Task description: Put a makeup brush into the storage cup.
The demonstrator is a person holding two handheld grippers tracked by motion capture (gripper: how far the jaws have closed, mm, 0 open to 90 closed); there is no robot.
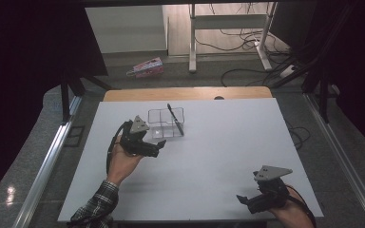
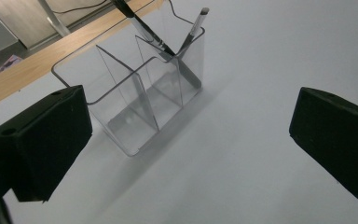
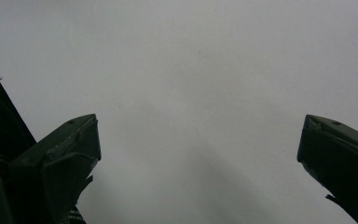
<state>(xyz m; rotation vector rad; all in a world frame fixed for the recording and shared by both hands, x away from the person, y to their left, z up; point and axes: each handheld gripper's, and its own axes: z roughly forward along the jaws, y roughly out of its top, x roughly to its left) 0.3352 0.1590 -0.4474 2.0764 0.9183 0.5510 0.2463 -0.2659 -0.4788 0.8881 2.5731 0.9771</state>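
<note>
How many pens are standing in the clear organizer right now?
2, both leaning in the same end compartment of the clear organizer: a black pen slanting across it and a lighter pen beside it. The other compartments look empty.

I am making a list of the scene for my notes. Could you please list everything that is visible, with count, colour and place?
organizer: 1, clear, far left of centre on the table
pens: 2, dark, leaning in one end compartment of the organizer
table: 1, white top with a wooden far edge
box: 1, pink, on the floor beyond the table
cables: several, black, on the floor
left gripper: 1, black, open, beside the organizer
right gripper: 1, black, open, near right corner
</note>
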